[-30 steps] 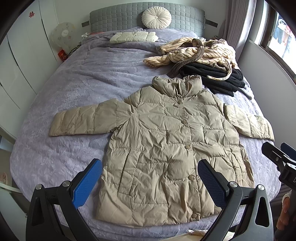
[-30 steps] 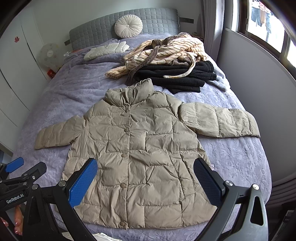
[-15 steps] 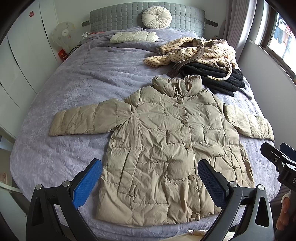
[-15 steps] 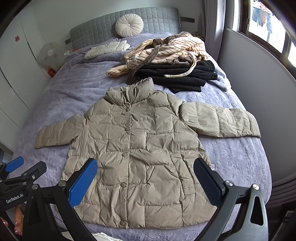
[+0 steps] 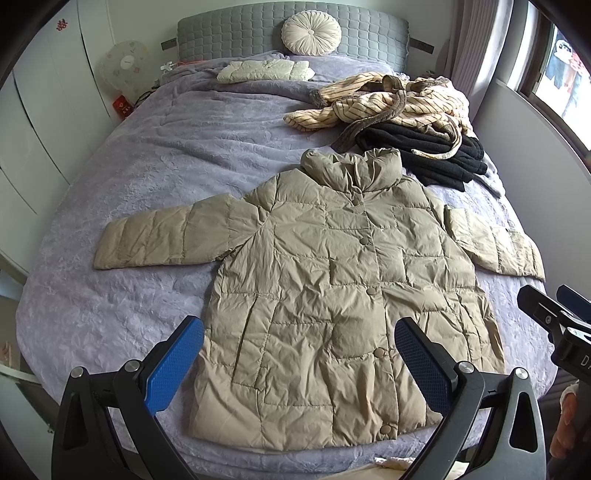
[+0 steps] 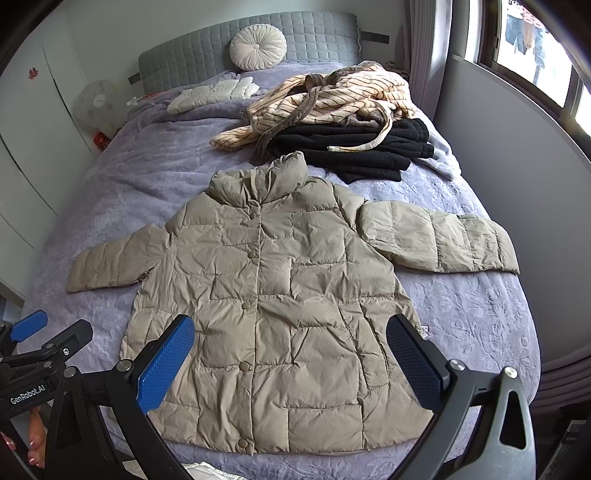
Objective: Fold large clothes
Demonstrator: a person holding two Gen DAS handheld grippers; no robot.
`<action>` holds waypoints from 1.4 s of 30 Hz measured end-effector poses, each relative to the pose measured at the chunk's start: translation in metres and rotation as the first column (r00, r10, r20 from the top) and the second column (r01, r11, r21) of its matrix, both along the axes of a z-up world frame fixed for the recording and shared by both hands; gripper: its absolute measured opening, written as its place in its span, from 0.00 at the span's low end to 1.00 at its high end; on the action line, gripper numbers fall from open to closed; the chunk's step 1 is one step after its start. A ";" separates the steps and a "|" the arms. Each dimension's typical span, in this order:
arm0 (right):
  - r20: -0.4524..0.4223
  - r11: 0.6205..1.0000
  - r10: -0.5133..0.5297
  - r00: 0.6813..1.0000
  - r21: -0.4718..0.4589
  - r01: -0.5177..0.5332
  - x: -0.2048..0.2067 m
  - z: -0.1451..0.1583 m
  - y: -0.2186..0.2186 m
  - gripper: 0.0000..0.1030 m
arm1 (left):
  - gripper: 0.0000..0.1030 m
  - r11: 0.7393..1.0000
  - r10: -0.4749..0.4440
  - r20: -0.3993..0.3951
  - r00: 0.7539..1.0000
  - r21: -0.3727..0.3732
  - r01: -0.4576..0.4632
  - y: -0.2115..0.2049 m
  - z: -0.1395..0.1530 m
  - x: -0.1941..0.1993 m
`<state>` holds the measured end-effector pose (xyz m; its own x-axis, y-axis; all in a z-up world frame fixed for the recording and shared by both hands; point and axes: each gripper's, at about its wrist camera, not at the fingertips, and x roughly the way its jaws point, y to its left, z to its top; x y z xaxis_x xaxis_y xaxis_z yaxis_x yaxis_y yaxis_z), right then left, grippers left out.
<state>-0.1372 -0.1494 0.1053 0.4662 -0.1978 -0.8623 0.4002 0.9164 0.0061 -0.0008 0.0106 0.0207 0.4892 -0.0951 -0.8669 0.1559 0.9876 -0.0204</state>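
The beige puffer jacket lies flat and face up on the bed, spread over the foot half with its hem at the foot edge and its stand-up collar pointing toward the headboard. It is quilted in large squares, buttoned down the front with a row of matching round buttons, and creased all over. Both sleeves stretch sideways: the one on the left of the picture lies straight out over the lavender bedspread, the other reaches the bed's window-side edge, as the right wrist view shows.

Both grippers hang above the foot edge, apart from the cloth. The left gripper has its blue-padded fingers spread wide with nothing between them, framing the lower part of the jacket. The right gripper is equally wide apart and empty, over the hem.

Beyond the collar, toward the window-side head corner, a striped cream robe is heaped on a stack of black clothes; the black stack lies just beside the collar. A folded white garment sits near the head edge, and a round cream cushion leans against the grey quilted headboard. A white fan stands beside the bed by the wardrobe.
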 end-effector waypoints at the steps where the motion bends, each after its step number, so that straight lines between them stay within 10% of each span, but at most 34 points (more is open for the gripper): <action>1: -0.001 1.000 0.000 1.000 0.003 0.000 0.000 -0.001 0.000 1.00 | 1.00 1.000 -0.003 -0.005 1.000 -0.004 0.003 -0.001 -0.002 -0.002; 17: -0.108 0.994 0.034 0.994 0.109 -0.022 0.025 -0.028 0.029 1.00 | 1.00 0.997 0.004 -0.106 0.994 -0.080 -0.013 0.034 -0.025 0.010; 27: -0.182 0.970 0.105 0.978 0.234 -0.061 0.066 -0.068 0.087 1.00 | 1.00 0.973 0.160 -0.190 0.969 -0.137 -0.188 0.144 -0.092 0.073; 35: -0.233 0.958 0.211 0.949 0.242 -0.153 0.128 -0.121 0.132 1.00 | 1.00 0.902 0.330 -0.217 0.919 -0.215 -0.375 0.249 -0.175 0.140; 42: -0.208 0.946 0.251 0.945 0.260 -0.193 0.200 -0.166 0.152 1.00 | 1.00 0.775 0.436 -0.264 0.860 -0.377 -0.508 0.316 -0.241 0.205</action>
